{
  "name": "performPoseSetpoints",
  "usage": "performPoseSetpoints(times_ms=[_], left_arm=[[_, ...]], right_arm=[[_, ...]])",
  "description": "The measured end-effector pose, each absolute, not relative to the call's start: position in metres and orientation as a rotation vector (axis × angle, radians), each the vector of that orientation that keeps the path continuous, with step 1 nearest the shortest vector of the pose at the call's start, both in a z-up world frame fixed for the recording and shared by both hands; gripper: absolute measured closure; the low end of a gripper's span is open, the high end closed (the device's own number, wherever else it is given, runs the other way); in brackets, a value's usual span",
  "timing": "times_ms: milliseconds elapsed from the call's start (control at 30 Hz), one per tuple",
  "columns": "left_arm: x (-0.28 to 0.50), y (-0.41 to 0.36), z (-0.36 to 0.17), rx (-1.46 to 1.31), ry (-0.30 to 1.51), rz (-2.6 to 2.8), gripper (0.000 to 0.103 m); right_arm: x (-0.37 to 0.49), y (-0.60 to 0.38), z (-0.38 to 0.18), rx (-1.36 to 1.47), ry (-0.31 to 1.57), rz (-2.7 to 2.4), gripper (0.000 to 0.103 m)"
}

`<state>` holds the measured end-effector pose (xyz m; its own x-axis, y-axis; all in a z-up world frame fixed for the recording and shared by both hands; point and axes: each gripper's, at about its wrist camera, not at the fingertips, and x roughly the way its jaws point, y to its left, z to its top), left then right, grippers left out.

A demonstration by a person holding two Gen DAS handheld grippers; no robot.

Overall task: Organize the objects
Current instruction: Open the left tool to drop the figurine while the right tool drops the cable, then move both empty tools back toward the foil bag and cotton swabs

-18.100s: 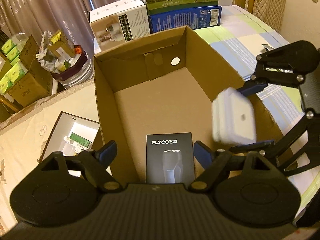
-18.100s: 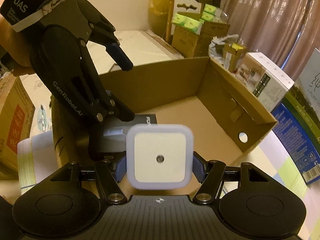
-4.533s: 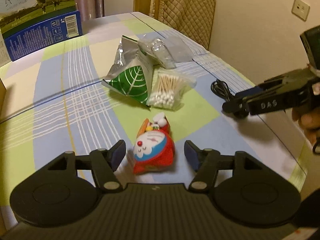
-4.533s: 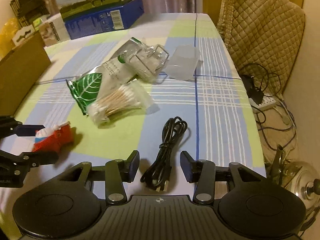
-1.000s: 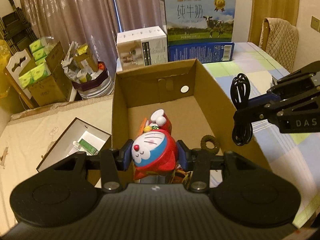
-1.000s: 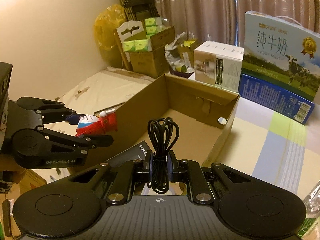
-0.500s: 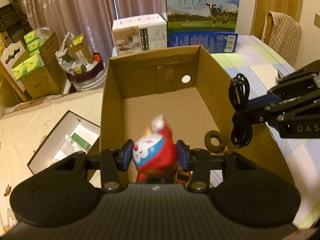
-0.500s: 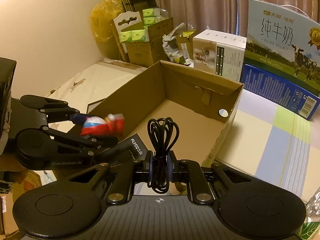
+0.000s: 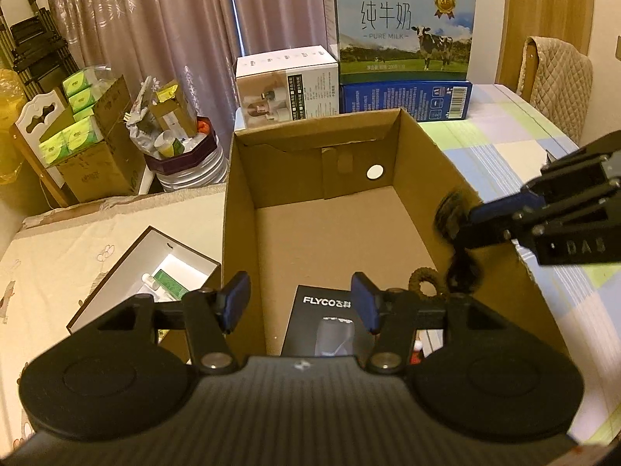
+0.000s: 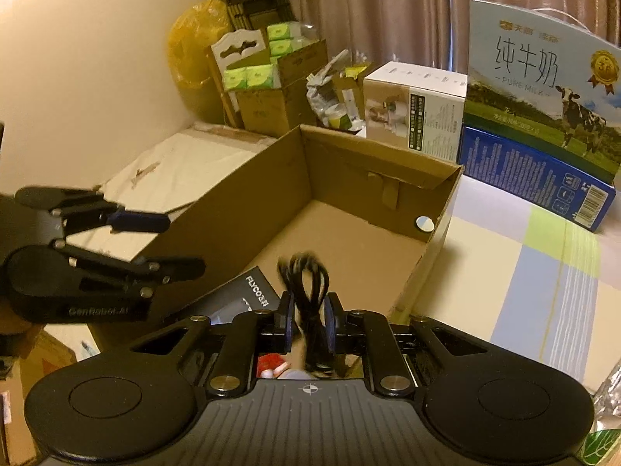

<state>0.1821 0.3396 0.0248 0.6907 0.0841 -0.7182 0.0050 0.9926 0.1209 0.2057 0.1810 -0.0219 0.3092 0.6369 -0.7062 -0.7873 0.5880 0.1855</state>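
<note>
Above open brown cardboard box (image 10: 349, 209), right tool (image 10: 307, 326) loosening around coiled black cable (image 10: 306, 279); left tool (image 9: 299, 306) w/ nothing, opening. Cable may snag on pads.

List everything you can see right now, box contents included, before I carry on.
cardboard box: one, brown, open, on the table
FLYCO box: one, black, flat on the cardboard box floor, near end
ring: one, brown, on the floor beside the FLYCO box
cable: one, black, coiled, blurred, held in the right gripper
toy: one, red, glimpsed under the right gripper
milk carton: one, blue-green, on the blue box
blue box: one, behind the cardboard box
white box: one, beside the blue box
tablecloth: one, checked
left gripper: one, black, blue fingers opening, nothing between
right gripper: one, black, closed on the cable
</note>
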Motion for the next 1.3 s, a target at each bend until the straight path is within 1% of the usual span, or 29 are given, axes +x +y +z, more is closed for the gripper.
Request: performPoseSetpoints(times_ms=[33, 100, 200, 433, 633, 733, 800, 833, 933, 1000, 1100, 1300], left_arm=[[0.182, 0.340, 0.025, 0.116, 0.807, 0.046, 0.051], [0.180, 0.340, 0.025, 0.111, 0.806, 0.048, 0.051], [0.176, 0.341, 0.026, 0.107, 0.806, 0.056, 0.051], [0.163, 0.338, 0.030, 0.088, 0.799, 0.072, 0.050], [0.146, 0.330, 0.043, 0.062, 0.776, 0.082, 0.046], [0.137, 0.322, 0.052, 0.051, 0.764, 0.081, 0.042], [0.131, 0.315, 0.058, 0.043, 0.753, 0.079, 0.037], [0.128, 0.310, 0.061, 0.042, 0.746, 0.075, 0.037], [0.120, 0.294, 0.070, 0.043, 0.728, 0.056, 0.033], [0.116, 0.282, 0.075, 0.042, 0.714, 0.042, 0.028], [0.111, 0.260, 0.082, 0.039, 0.689, 0.009, 0.026], [0.107, 0.213, 0.093, 0.053, 0.658, -0.058, 0.017]], right_arm=[[0.206, 0.180, -0.020, -0.198, 0.821, 0.950, 0.088], [0.207, 0.177, -0.017, -0.179, 0.809, 0.948, 0.081], [0.208, 0.173, -0.013, -0.164, 0.798, 0.939, 0.078], [0.200, 0.163, -0.002, -0.163, 0.786, 0.938, 0.077], [0.184, 0.146, 0.012, -0.147, 0.766, 0.934, 0.076], [0.174, 0.133, 0.019, -0.141, 0.753, 0.921, 0.074], [0.168, 0.123, 0.024, -0.138, 0.746, 0.907, 0.072], [0.165, 0.115, 0.026, -0.130, 0.742, 0.895, 0.071], [0.159, 0.093, 0.032, -0.106, 0.733, 0.863, 0.064], [0.154, 0.078, 0.036, -0.097, 0.727, 0.843, 0.058], [0.148, 0.052, 0.041, -0.080, 0.716, 0.806, 0.052], [0.136, -0.003, 0.048, -0.049, 0.700, 0.730, 0.046]])
